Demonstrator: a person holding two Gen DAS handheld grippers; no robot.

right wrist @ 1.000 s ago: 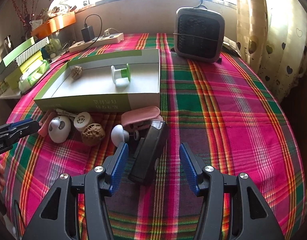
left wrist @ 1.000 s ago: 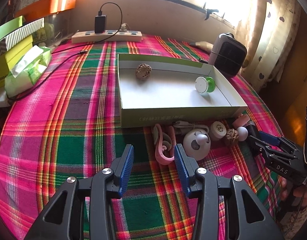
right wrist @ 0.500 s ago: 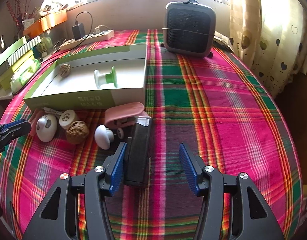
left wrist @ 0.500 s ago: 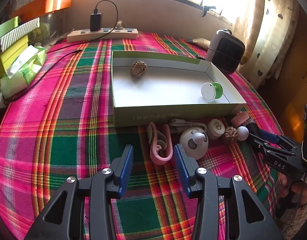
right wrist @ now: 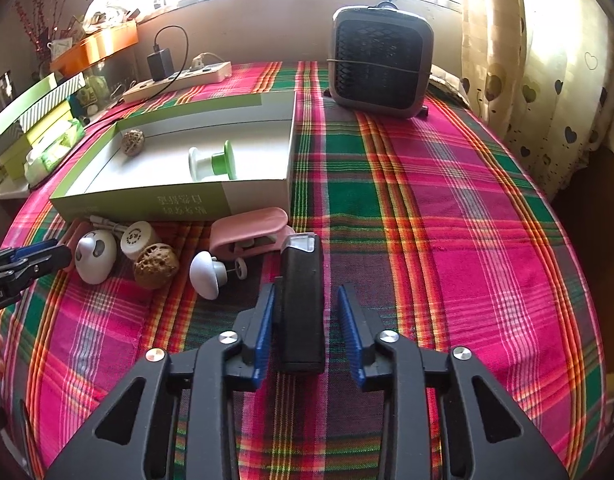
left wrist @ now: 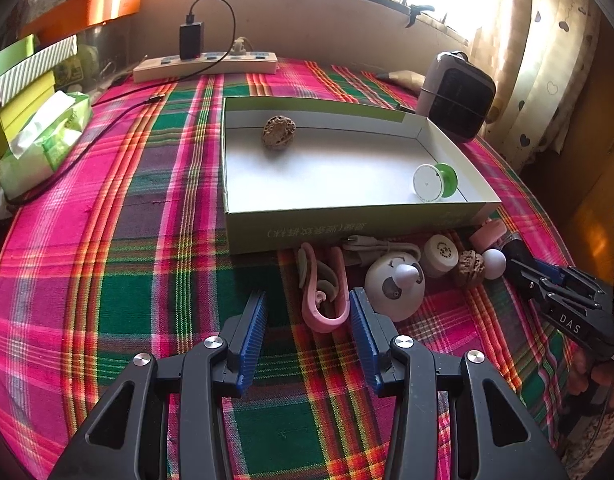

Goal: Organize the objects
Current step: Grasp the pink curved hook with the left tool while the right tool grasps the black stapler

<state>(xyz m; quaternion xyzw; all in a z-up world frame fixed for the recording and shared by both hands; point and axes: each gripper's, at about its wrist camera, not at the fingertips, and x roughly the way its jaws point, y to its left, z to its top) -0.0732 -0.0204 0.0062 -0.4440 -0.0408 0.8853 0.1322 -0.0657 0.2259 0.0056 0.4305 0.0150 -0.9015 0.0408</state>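
A black oblong device (right wrist: 303, 304) lies on the plaid cloth between the jaws of my right gripper (right wrist: 307, 292), which are closing. The left pad touches it; a gap shows at the right pad. My left gripper (left wrist: 307, 300) stands open over the cloth, holding nothing, with a pink curved hook (left wrist: 323, 296) just ahead by its right finger. In front of the green box (left wrist: 347, 224) lie a white round toy (left wrist: 393, 286), a white cap (left wrist: 441, 254), a walnut (left wrist: 471, 268), a white knob (left wrist: 494, 264) and a pink car-like toy (right wrist: 251, 228). Inside the box are a walnut (left wrist: 278, 132) and a green-white spool (left wrist: 433, 182).
A small grey heater (right wrist: 381, 64) stands at the back right, a power strip (left wrist: 205, 66) with a charger at the back. Boxes and a tissue pack (left wrist: 43, 140) line the left edge. A curtain (right wrist: 547, 60) hangs on the right.
The right gripper's jaws have narrowed around the black device, which now lies straight between them. The left gripper stays open and has barely shifted.
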